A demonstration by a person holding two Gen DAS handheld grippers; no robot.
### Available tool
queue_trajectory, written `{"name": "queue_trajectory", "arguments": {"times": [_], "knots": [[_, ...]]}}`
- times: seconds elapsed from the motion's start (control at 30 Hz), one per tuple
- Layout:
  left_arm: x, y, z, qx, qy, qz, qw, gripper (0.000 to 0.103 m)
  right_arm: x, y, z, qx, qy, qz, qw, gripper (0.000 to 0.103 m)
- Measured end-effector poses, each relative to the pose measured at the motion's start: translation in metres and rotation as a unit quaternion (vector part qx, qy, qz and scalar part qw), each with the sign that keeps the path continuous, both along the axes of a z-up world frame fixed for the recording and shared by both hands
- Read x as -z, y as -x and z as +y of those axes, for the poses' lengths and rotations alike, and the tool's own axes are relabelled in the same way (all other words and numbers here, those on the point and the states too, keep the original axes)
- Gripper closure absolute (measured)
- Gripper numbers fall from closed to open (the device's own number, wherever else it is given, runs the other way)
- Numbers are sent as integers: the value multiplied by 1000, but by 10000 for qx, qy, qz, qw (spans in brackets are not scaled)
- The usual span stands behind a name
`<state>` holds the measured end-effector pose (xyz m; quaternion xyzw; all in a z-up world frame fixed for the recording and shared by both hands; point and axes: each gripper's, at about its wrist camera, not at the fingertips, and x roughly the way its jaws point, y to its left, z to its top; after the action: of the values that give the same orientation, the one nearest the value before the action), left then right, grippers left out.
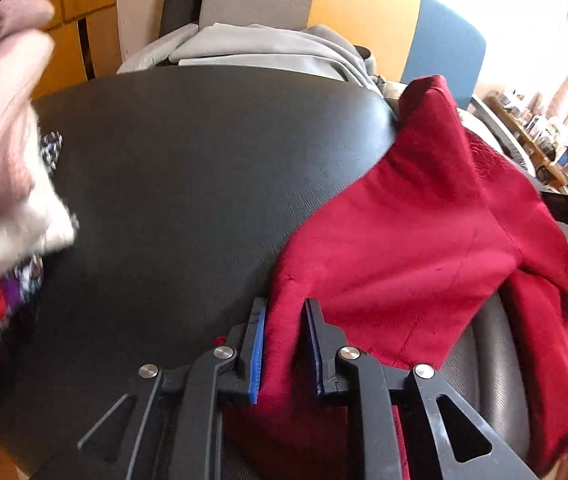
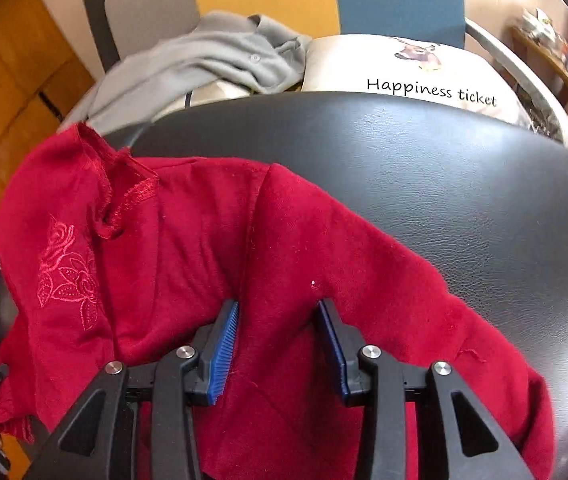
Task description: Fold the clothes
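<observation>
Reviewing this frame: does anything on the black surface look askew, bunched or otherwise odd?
The red garment lies crooked across the black surface, its neckline crumpled and folded over on itself beside the embroidered flower. A grey garment sits heaped behind. No damage or spill shows.

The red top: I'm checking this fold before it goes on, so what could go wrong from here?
1. The red top hangs off the edge of the black surface on one side; it may slide off.
2. The left gripper has only a narrow ridge of cloth between its fingers, which could slip out.
3. The right gripper straddles bunched cloth, so creases may get folded in.
</observation>
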<state>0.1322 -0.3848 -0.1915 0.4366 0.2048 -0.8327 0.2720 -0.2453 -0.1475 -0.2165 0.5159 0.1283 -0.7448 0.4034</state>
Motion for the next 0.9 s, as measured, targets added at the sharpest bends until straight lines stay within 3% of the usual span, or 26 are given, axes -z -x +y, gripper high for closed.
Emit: {"name": "queue_trajectory", "arguments": {"times": [0.13,0.27,0.3,0.33,0.37,0.43,0.47,0.53,0.6,0.7,0.83,0.9], "knots": [[-3,22,-8,-12,639,-433,9970,79,6,-4,16,-237,600,198,9977,63],[-10,41,-19,-222,1500,-870,9846,80,12,7,40,-5,1299,-333,9910,71],[-15,43,-25,-397,1791,-991,9780,90,14,10,45,59,1465,-495,9880,73],[-21,43,-32,-563,1897,-1014,9750,92,17,14,51,130,1624,-666,9844,74],[-26,40,-38,-676,1844,-929,9761,91,18,14,55,176,1722,-773,9819,76],[-41,24,-49,-642,950,-158,9933,91,19,14,65,231,1853,-921,9781,76],[-48,16,-51,-613,613,174,9961,90,18,14,68,243,1850,-936,9780,76],[-58,11,-41,-483,628,408,9960,89,14,12,72,262,1792,-916,9792,75],[-63,13,-26,-277,530,643,9961,78,9,5,72,249,1609,-759,9837,75],[-56,37,9,259,417,723,9962,63,7,-4,68,263,1401,-522,9884,73],[-20,73,44,674,171,420,9967,58,7,-14,68,352,1320,-316,9901,69],[-2,86,51,752,105,215,9969,40,7,-17,67,350,1303,-221,9906,66]]}}
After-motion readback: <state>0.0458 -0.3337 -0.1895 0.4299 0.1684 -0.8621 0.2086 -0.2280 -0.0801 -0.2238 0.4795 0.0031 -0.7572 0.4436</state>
